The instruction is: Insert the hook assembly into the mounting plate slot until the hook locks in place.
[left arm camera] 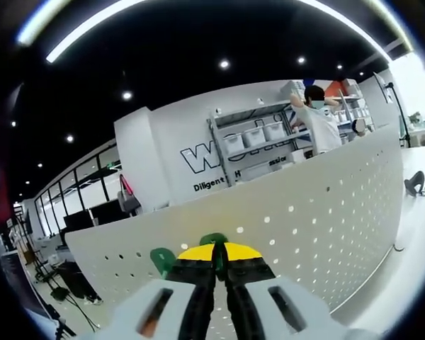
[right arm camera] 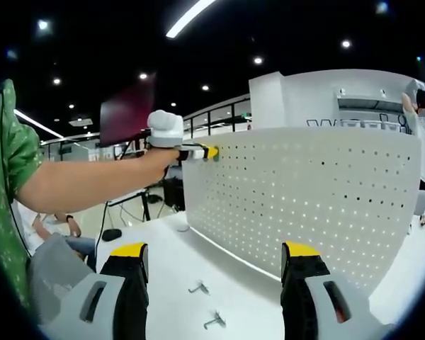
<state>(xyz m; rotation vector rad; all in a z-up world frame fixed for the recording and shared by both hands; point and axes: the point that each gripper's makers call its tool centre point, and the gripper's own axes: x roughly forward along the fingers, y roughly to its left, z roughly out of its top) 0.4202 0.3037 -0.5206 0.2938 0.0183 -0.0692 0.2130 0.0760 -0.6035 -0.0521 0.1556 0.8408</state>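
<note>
We note a black ceiling (left arm camera: 198, 42) with long strip lights (left arm camera: 92, 28) and small round spotlights (left arm camera: 224, 64). A white wall (left arm camera: 177, 142) carries dark lettering (left arm camera: 198, 157), beside metal shelving (left arm camera: 255, 142) holding white bins (left arm camera: 253, 136). Glazed partitions (left arm camera: 78, 191) run along one side. The tabletop (right arm camera: 191, 262) is white.

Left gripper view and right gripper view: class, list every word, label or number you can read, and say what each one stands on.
"W": large dark outlined letter on the white back wall; the letters after it are hidden behind the grey metal shelving rack.
"Diligent": small dark print on that wall under the big letter; the words after it are cut off.
Dark lettering on the white wall in the right gripper view: too small to read.
White perforated metal pegboard panel: no text.
</note>
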